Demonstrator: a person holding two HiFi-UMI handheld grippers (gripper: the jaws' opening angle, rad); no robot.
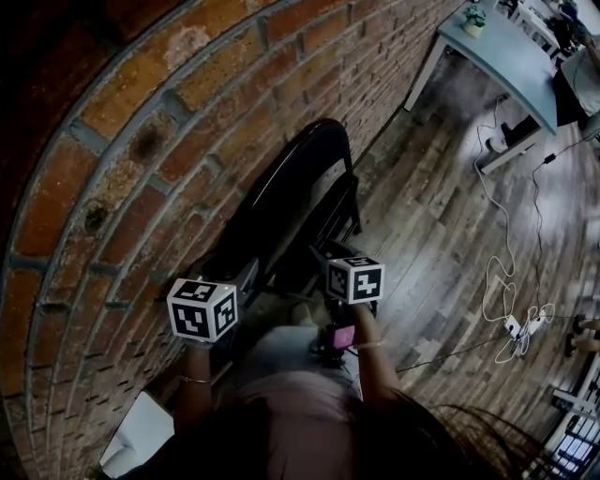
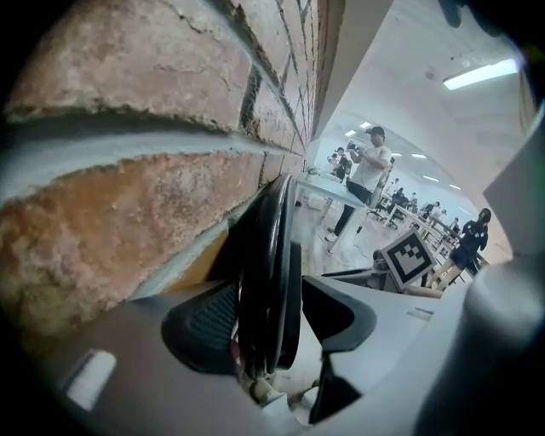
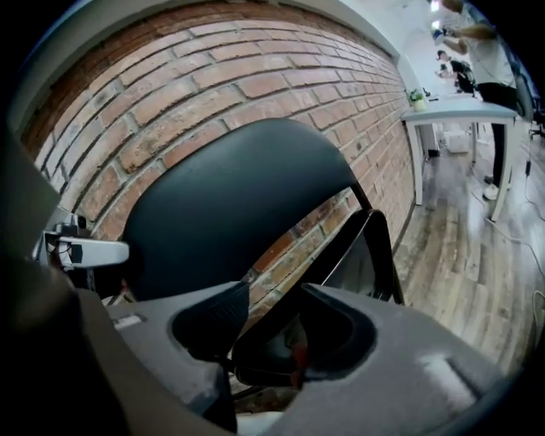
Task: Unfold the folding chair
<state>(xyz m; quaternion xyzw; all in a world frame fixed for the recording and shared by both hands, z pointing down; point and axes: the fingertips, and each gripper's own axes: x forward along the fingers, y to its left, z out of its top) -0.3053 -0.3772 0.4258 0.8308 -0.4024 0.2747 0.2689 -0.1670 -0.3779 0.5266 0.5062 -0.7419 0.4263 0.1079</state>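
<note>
The black folding chair (image 1: 302, 187) stands folded flat, leaning against the brick wall (image 1: 141, 141) on the wooden floor (image 1: 441, 244). Its rounded backrest is uppermost and the seat lies closed against the frame.

The left gripper (image 1: 242, 279) is at the chair's wall-side edge. In the left gripper view its jaws stand wide apart with the thin edge of the chair (image 2: 271, 255) running up between them. The pad (image 2: 209, 322) nearer the wall lies just beside that edge, and the other pad stands clear of it.

The right gripper (image 1: 330, 255) is at the chair's other side. In the right gripper view its jaws are also apart, with the dark rounded rim of the seat (image 3: 281, 341) between them.

Farther off, white cables (image 1: 506, 281) trail over the floor to a power strip (image 1: 521, 326). A table (image 1: 506, 52) with a small potted plant (image 1: 473, 21) stands by the wall.
</note>
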